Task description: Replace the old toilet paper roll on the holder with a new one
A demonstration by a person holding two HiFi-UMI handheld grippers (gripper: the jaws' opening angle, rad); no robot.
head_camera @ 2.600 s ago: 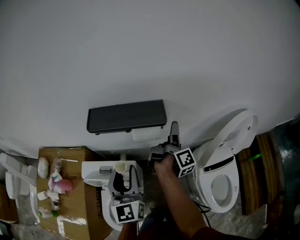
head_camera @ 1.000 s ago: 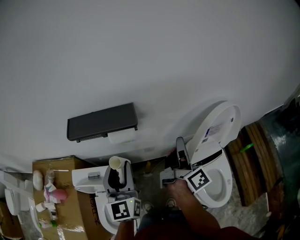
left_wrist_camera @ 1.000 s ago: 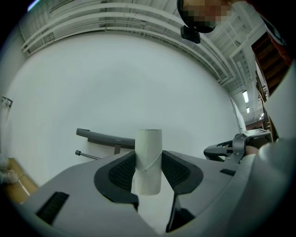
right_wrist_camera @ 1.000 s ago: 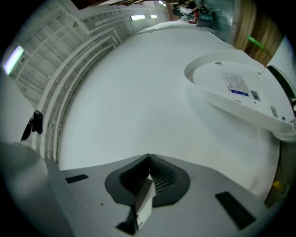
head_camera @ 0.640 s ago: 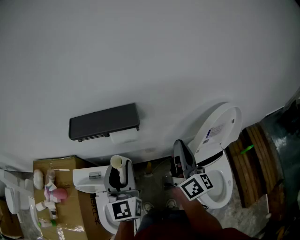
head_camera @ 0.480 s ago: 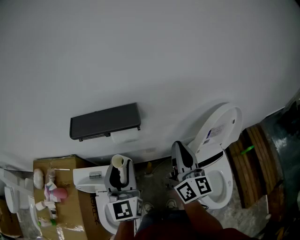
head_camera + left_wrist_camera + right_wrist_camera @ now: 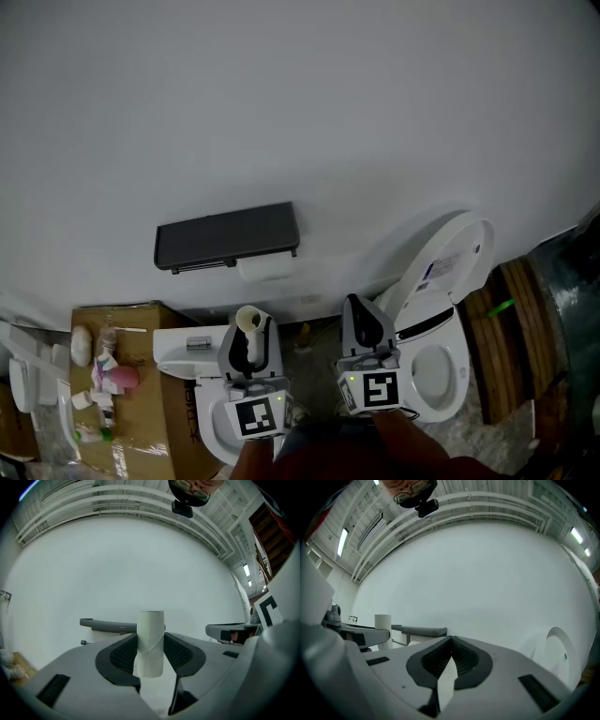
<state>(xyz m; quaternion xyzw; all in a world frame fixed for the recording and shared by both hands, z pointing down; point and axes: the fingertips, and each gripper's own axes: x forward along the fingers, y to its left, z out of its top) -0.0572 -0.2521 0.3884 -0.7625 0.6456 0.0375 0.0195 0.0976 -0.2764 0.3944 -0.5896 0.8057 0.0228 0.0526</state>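
Your left gripper [image 7: 151, 645] is clamped on the bare cardboard tube [image 7: 150, 629]. The tube stands upright between the two dark pads, and each pad presses one of its sides. Its top end rises clear above the jaws and its lower end hangs just below them. From the head view it sits out at the tip end of the jaws, not back in the throat.

Your right gripper [image 7: 450, 641] has its jaws closed flat against each other, with nothing between them. It sits to the right of the left gripper, alongside it but not touching. From its own camera, the tube shows far off to the left, in front of one end of the holder.

The holder [image 7: 227, 234] is a long dark bar mounted on the white wall [image 7: 309, 103]. It lies ahead of both grippers and apart from the tube. Tucked under its right half is what looks like a white roll [image 7: 265, 267], though it is too small in these views to be sure how it is seated.

To the right of your right gripper stands a toilet [image 7: 441, 370] with its lid [image 7: 450, 258] raised toward the wall. A cardboard box [image 7: 141, 323] with small items on top sits at the far left.
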